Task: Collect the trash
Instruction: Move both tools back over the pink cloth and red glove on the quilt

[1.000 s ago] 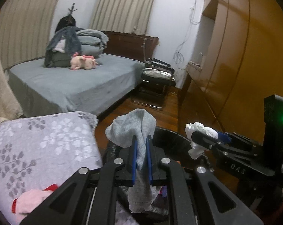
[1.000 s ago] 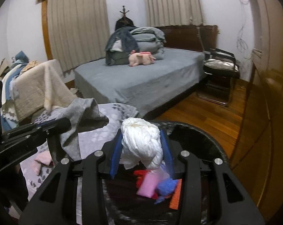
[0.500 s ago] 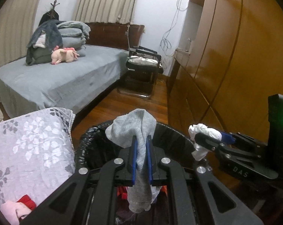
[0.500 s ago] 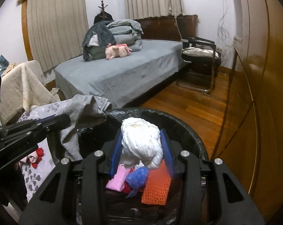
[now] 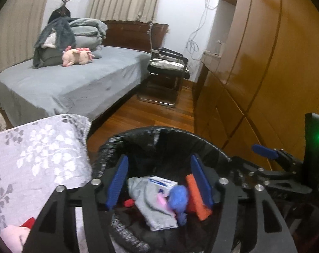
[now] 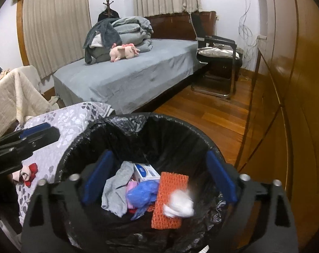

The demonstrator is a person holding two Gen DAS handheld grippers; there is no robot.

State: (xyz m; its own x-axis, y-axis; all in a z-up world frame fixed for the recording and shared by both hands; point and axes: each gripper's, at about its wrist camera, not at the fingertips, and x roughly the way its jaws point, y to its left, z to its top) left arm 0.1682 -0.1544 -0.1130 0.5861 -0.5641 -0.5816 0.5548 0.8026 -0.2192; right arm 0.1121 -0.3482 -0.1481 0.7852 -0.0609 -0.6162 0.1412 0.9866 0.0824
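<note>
I've just let go with both: left gripper (image 5: 159, 179) and right gripper (image 6: 159, 177) now spread, empty. Grey cloth sock (image 6: 115, 189) and white crumpled tissue wad (image 6: 178, 206) dropped inside the black-lined round bin (image 6: 138, 120). Red-pink scrap (image 6: 28, 174) left beside bin.

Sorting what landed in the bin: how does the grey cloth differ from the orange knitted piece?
The grey cloth is crumpled and smooth; the orange knitted piece lies flat, rectangular and coarsely textured. The cloth lies on the bin's left side, the orange piece on its right, with a white wad over it. Both are inside the black-lined bin.
</note>
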